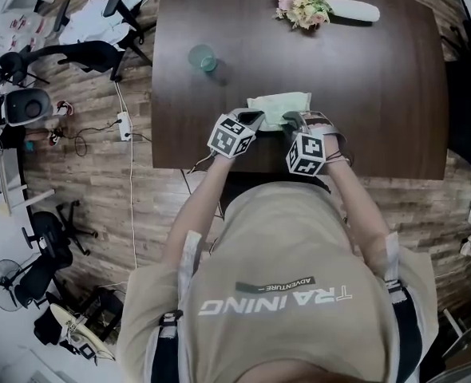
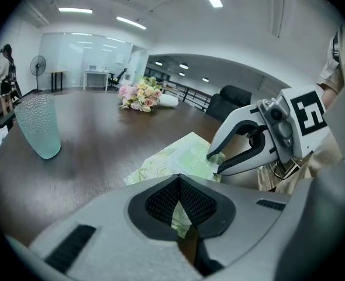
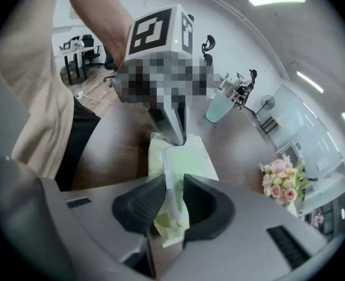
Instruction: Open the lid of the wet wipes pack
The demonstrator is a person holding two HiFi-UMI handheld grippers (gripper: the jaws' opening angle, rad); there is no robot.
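A light green wet wipes pack [image 1: 277, 106] lies flat on the dark table [image 1: 379, 94], near its front edge. My left gripper [image 1: 254, 121] is at the pack's left end. In the left gripper view it [image 2: 179, 180] is shut on the edge of the pack [image 2: 184, 157]. My right gripper [image 1: 294, 123] is at the pack's right end. In the right gripper view its jaws [image 3: 172, 186] stand a little apart. The white-rimmed lid [image 3: 173, 174] runs between the pads, with a gap on the right side. The two grippers face each other across the pack.
A teal glass [image 1: 203, 57] stands behind the pack to the left. A bouquet of flowers [image 1: 301, 3] lies at the table's far edge. Office chairs [image 1: 100, 50] and a power strip with cable [image 1: 124, 122] are on the wooden floor to the left.
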